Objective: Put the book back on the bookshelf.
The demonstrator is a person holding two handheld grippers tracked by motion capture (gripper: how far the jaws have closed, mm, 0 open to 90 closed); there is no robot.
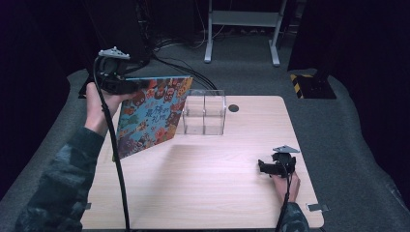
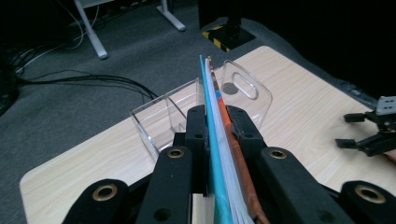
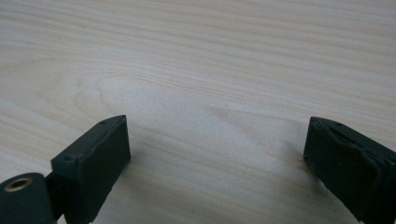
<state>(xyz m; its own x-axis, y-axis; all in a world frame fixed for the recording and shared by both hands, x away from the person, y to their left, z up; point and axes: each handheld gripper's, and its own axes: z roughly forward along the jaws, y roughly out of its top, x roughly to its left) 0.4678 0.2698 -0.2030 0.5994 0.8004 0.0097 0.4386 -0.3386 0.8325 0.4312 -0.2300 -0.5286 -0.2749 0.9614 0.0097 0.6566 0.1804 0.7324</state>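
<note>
Table (image 1: 203, 188) pale wood, grey carpet (image 1: 338, 125); left tongs (image 2: 216, 122) clamp book (image 1: 152, 113), right tongs (image 3: 217, 144) agape

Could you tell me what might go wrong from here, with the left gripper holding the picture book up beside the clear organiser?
1. The left gripper is shut on one edge of the picture book, which hangs tilted above the table; it could pivot or slip out.
2. The book's edge sits close to the clear organiser, so a misjudged approach might knock that light box instead of entering a compartment.
3. The right gripper rests open on the table far away, so nothing steadies the organiser.
</note>
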